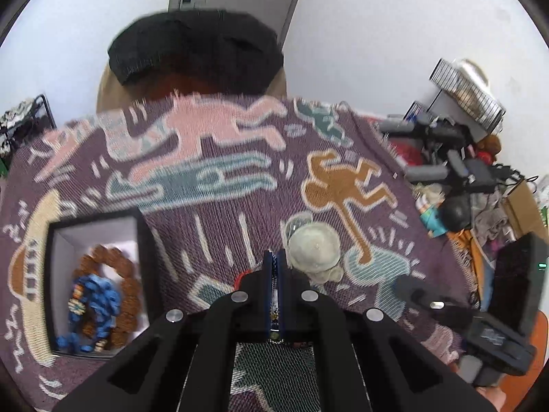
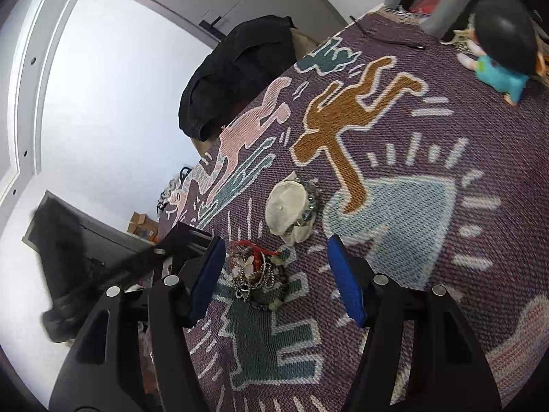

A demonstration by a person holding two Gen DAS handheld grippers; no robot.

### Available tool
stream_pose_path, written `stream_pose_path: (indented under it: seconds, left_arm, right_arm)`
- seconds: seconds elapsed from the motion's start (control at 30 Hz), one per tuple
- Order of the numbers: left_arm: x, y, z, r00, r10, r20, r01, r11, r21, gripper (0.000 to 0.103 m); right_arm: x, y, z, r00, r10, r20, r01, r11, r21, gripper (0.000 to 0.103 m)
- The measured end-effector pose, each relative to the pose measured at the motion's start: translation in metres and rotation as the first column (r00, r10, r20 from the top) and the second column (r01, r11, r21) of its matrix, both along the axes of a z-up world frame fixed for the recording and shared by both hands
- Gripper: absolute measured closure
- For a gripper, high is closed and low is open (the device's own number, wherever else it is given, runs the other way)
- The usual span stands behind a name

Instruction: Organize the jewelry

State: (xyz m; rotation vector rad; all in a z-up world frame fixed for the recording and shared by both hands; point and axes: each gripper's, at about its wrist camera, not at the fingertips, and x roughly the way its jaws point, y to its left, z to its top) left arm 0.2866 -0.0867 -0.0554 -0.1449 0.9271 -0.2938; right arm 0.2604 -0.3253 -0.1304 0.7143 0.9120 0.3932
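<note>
While the left tool [image 1: 274, 257] is clenched on a beaded strand [image 1: 274, 295], the right tool [image 2: 274, 257] stands released over a jewelry heap [image 2: 252, 274]; no writing reads.

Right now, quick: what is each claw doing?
Left claw: shut on a thin beaded chain.
Right claw: open, holding nothing, above the jewelry pile.

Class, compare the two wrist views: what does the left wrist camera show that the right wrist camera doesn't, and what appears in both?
Left wrist only: an open box holding a brown bead bracelet and blue jewelry.
Right wrist only: the tangled jewelry pile between the right gripper's open jaws.
Both: the patterned blanket, the pale pouch and the black garment.
</note>
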Motion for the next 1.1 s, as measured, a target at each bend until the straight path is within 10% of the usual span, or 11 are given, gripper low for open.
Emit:
stream_pose_path:
  seconds: [0.27,0.6,0.83,1.1]
  left_arm:
    - [-0.015,0.014,0.051,0.995,0.005,0.102,-0.005,1.000,0.002,0.103]
    - [-0.024,0.034,0.086,0.985,0.033,0.169,-0.033,0.999,-0.007,0.103]
    - [-0.033,0.047,0.102,0.980,0.058,0.192,-0.058,0.998,-0.006,0.103]
    - [-0.041,0.059,0.114,0.974,0.076,0.211,-0.074,0.997,-0.020,0.103]
  right_arm:
    - [0.037,0.024,0.006,0.999,0.044,-0.019,-0.046,0.987,-0.156,0.040]
    - [0.072,0.081,-0.002,0.987,0.160,-0.032,-0.157,0.879,-0.451,0.060]
    - [0.083,0.089,-0.019,0.973,0.213,-0.090,-0.230,0.848,-0.477,0.100]
    - [0.063,0.076,0.026,0.972,0.232,0.027,-0.199,0.883,-0.425,0.101]
